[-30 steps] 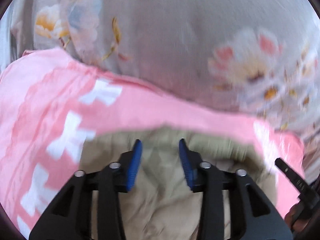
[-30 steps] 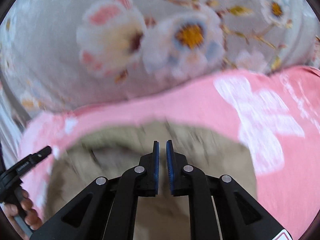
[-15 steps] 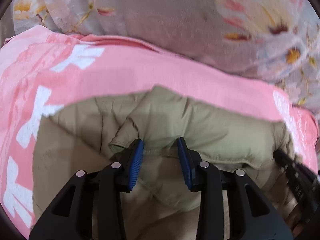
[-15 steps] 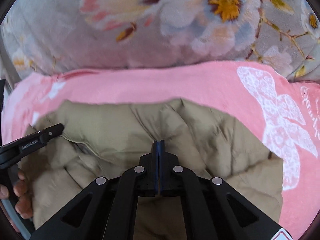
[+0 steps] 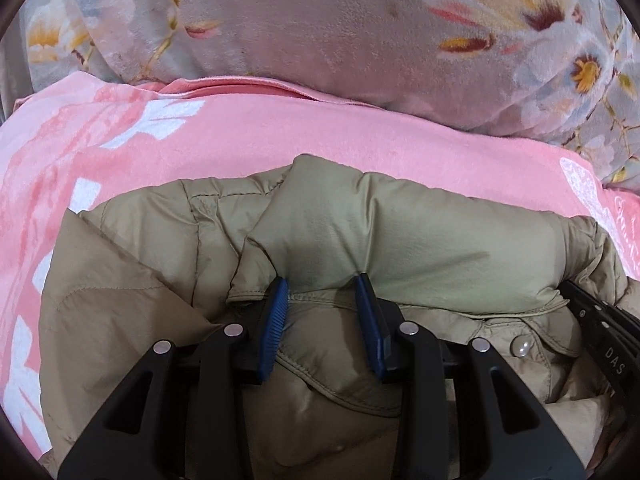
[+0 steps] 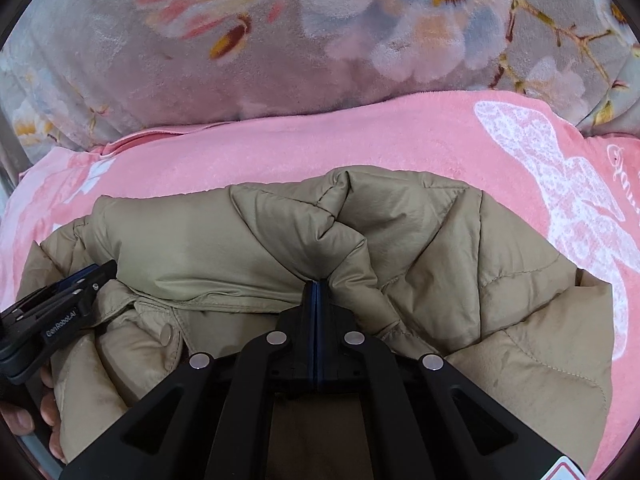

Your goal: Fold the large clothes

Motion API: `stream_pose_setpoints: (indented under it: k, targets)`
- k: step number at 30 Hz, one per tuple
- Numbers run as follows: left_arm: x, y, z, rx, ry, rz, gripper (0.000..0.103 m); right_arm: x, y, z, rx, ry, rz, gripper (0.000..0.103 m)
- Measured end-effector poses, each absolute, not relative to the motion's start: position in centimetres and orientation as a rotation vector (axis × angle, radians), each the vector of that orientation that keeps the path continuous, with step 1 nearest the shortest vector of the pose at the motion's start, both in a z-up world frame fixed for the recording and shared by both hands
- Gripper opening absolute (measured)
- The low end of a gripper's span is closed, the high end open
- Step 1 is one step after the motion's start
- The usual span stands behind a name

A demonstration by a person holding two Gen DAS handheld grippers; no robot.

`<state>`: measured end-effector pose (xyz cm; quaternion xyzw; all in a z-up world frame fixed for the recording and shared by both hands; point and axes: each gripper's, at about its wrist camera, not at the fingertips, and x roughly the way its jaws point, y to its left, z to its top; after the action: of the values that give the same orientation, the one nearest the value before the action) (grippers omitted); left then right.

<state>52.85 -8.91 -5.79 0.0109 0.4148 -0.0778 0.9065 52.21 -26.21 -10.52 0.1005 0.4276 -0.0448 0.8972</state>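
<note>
A khaki padded jacket (image 5: 420, 236) lies bunched on a pink blanket (image 5: 280, 128); it also shows in the right wrist view (image 6: 240, 248). My left gripper (image 5: 322, 284) is open, its blue pads pressed against the folded-over collar edge. My right gripper (image 6: 316, 284) is shut, its tips against a pinched fold of the jacket. Each gripper shows at the edge of the other's view: the right one (image 5: 600, 320), the left one (image 6: 60, 300).
A grey floral plush blanket (image 5: 320, 20) rises behind the pink blanket; it also shows in the right wrist view (image 6: 320, 32). White bow and butterfly prints (image 6: 560, 184) mark the pink blanket (image 6: 280, 148). A snap button (image 5: 522, 346) sits on the jacket's placket.
Both grippers have come down onto the jacket and the views steadied. The right gripper closed fully onto a fold. The left gripper stays open at the collar edge.
</note>
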Motion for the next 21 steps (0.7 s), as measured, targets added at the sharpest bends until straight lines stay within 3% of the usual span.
stream_pose_setpoints:
  k: [21]
  targets:
    - [53.3,-9.3,-6.0,0.050,0.852,-0.140,0.034,52.5,-27.4,-10.4,0.306,0.864,-0.048,0.000]
